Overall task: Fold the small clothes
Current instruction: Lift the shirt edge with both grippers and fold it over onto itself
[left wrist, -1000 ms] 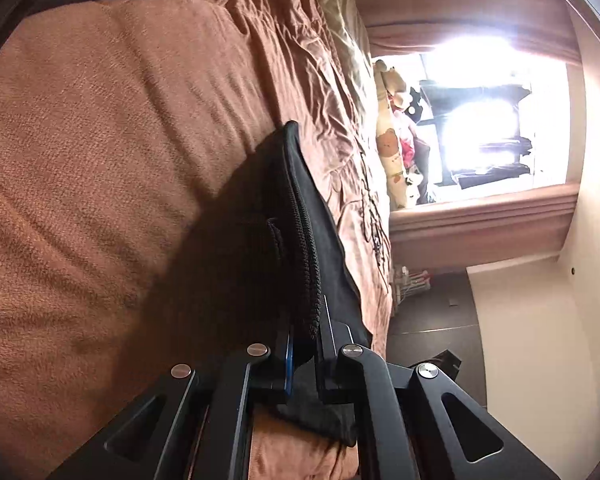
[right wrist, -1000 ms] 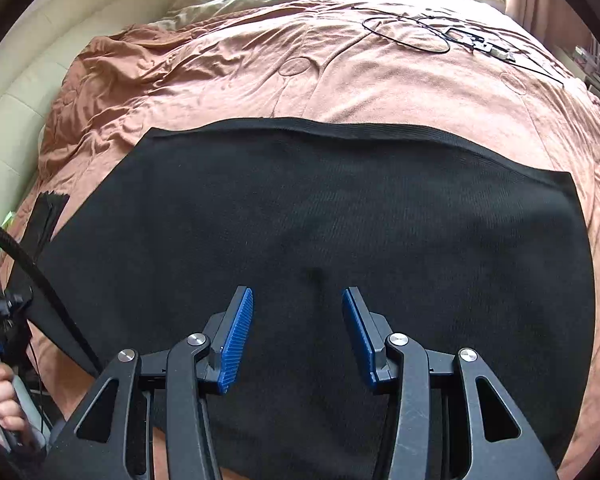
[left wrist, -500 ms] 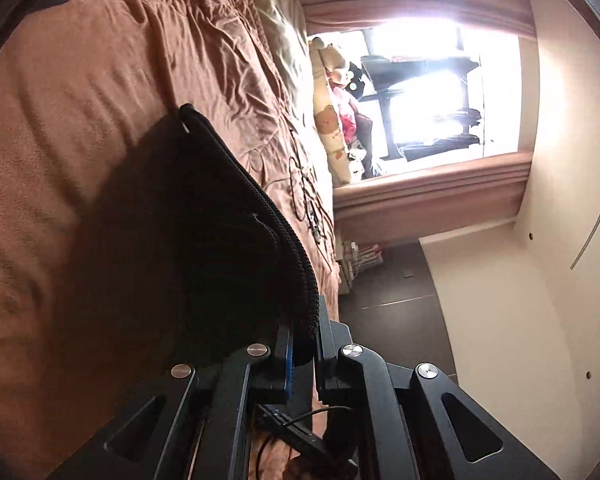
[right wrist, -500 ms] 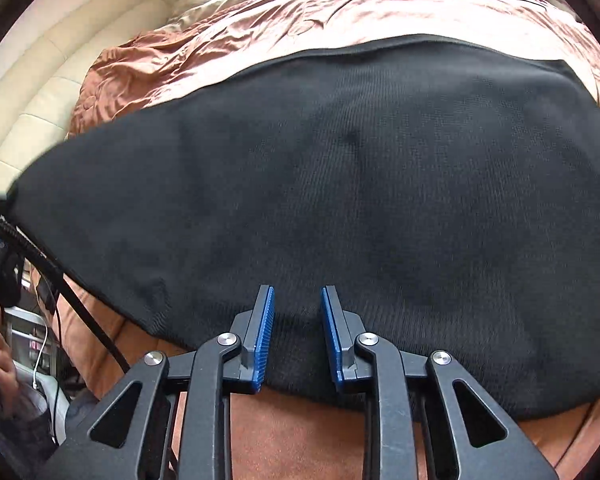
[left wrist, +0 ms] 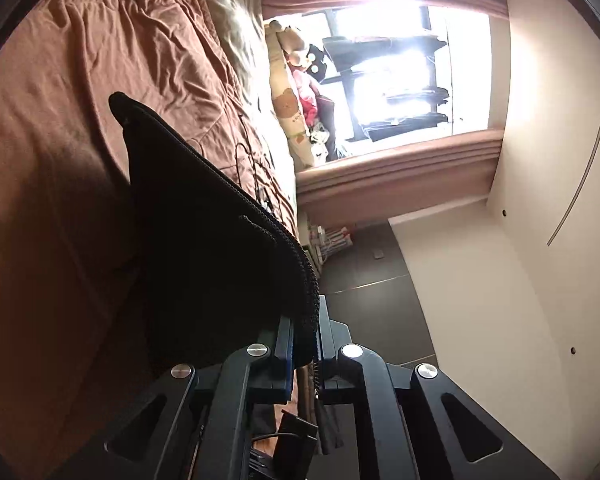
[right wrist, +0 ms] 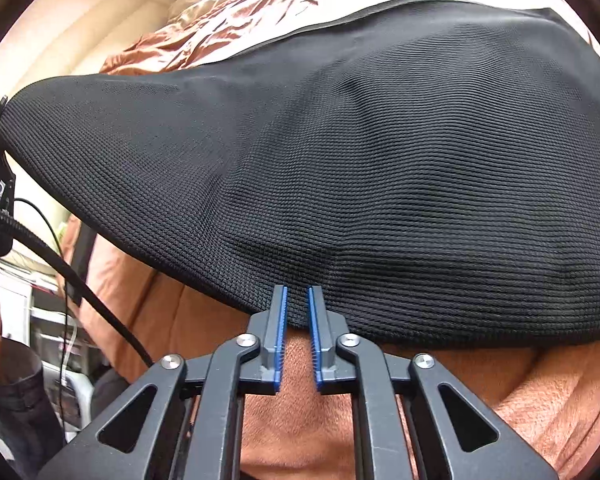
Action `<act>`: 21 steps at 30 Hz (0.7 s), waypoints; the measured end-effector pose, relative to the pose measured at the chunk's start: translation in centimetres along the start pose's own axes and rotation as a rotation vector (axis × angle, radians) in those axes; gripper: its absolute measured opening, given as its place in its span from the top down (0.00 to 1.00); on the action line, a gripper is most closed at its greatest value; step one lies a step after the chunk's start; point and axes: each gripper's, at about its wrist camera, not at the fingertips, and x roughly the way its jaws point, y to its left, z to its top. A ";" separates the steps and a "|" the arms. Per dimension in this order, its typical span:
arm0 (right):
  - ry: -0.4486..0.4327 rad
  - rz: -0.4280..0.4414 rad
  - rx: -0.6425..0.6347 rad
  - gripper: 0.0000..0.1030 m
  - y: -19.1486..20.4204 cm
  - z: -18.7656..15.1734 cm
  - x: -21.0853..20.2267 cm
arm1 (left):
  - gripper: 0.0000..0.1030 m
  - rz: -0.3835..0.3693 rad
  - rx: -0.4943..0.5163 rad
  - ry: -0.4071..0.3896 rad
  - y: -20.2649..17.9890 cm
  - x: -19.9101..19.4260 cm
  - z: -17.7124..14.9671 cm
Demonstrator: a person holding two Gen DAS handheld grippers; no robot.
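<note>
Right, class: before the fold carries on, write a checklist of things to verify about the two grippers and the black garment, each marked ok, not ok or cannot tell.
1. Left gripper shut on the black knit garment edge: ok.
2. Right gripper closed on the garment's near hem: cannot tell; a narrow gap shows between its blue pads.
3. Near hem lifted off the brown bedspread: ok.
4. Far edge lying on the bed: ok.
5. Garment free of the black cable on the bedspread: cannot tell.
</note>
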 end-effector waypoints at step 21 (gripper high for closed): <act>-0.045 0.079 0.043 0.94 -2.6 2.0 -1.9 | 0.93 -0.012 0.105 0.115 -6.2 7.6 -1.7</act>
